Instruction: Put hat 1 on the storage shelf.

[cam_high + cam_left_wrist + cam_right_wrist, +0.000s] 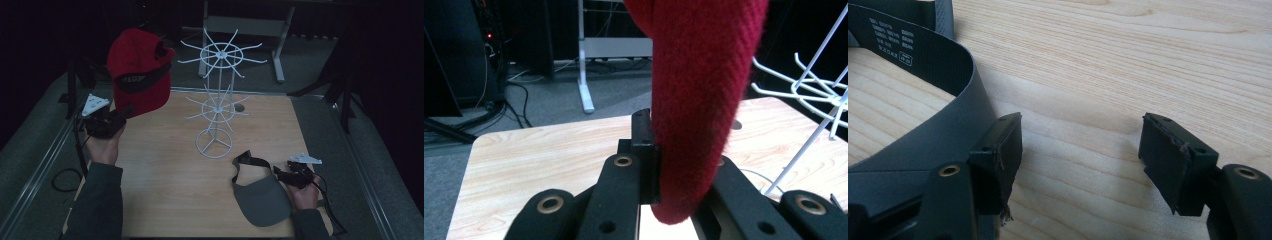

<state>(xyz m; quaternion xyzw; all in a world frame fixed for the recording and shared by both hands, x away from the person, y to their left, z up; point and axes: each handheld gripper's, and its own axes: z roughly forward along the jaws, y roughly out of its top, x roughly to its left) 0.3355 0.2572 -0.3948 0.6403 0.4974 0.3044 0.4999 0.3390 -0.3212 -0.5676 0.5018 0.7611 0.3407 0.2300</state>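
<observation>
High view shows the left gripper (pixel 116 120) raised at the far left of the table (pixel 165 190), its jaws clamped on the brim of a red cap (pixel 137 70) that hangs in the air just left of the white wire rack (pixel 216 95); the left gripper view confirms the red fabric pinched between them. None of the rack's hooks carries anything yet. At the near right, a grey visor (pixel 260 192) lies flat on the table, and the right gripper (pixel 290 175) rests beside its strap with jaws spread wide and nothing between them. Judging from this, the hanging has barely begun: both pieces of headwear are still off the rack.
</observation>
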